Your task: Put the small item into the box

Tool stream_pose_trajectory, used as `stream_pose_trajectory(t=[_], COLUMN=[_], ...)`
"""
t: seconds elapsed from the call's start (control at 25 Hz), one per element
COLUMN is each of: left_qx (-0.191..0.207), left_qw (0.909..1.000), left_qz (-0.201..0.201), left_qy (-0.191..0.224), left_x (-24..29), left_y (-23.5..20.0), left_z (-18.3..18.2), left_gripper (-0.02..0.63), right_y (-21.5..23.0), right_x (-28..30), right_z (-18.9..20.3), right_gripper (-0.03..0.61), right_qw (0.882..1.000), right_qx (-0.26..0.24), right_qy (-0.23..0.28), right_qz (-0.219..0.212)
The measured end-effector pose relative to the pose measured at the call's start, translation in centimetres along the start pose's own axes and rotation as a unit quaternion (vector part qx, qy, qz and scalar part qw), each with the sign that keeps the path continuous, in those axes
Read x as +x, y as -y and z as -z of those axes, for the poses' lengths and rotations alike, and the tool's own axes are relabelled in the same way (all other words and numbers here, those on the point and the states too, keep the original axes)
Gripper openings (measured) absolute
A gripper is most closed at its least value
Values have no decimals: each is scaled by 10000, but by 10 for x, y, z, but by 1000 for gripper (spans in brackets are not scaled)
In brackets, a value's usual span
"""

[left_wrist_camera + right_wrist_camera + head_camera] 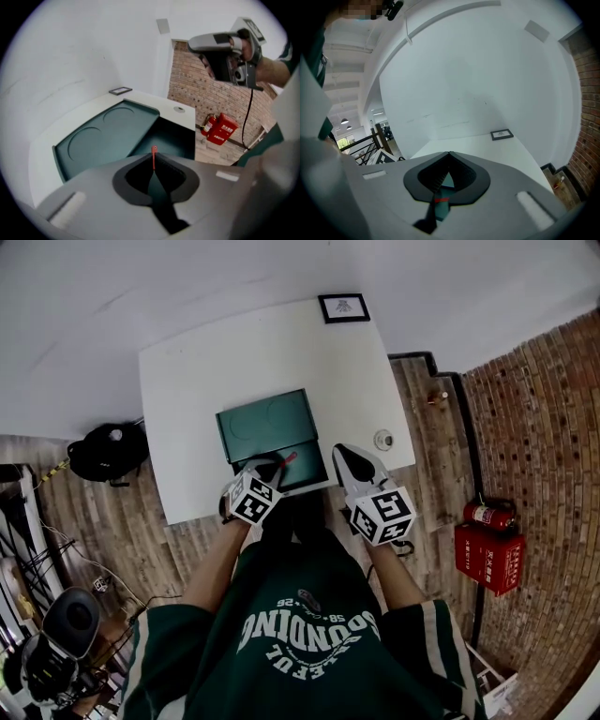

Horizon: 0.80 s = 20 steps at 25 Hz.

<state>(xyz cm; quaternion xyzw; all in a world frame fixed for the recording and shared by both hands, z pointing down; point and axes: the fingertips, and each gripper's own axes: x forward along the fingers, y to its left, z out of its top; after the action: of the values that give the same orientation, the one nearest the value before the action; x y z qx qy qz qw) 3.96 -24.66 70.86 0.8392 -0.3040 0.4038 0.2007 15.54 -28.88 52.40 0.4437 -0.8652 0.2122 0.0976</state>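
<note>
Over the white table, a thin red item, too small to be identified and partly hidden, is pinched at the tips of the left gripper above the open green box, while the right gripper is held beside it, jaws pressed together on nothing.

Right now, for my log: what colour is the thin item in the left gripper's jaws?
Red; the thin item shows best in the left gripper view.
</note>
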Motion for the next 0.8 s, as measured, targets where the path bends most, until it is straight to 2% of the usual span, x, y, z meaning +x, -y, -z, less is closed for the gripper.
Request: stream_pose_trajectory(t=[0.24,0.4,0.56,0.8], left_qx=[-625,-645,-705,-704], left_qw=[9945,9863,9771,9575], left_qz=[-259,-624,-911,-1363], left_qy=[806,1383,1790,2441], left_x=[-47,-85,-123,-175], left_y=[-19,-37,-53,-77], left_z=[-26,-49,-68,-93], left_gripper=[54,52,52,52], right_y=[-21,-39,-51,-65], right_x=[17,33,41,48], right_z=[-12,-24,-41,-67], right_gripper=[2,2,2,2], right_qw=[9993,9974,9951,9905], right_qx=[-181,-390,-594,-867], right_qy=[58,85,227,496], right_qz=[-327,-598,-754,-950])
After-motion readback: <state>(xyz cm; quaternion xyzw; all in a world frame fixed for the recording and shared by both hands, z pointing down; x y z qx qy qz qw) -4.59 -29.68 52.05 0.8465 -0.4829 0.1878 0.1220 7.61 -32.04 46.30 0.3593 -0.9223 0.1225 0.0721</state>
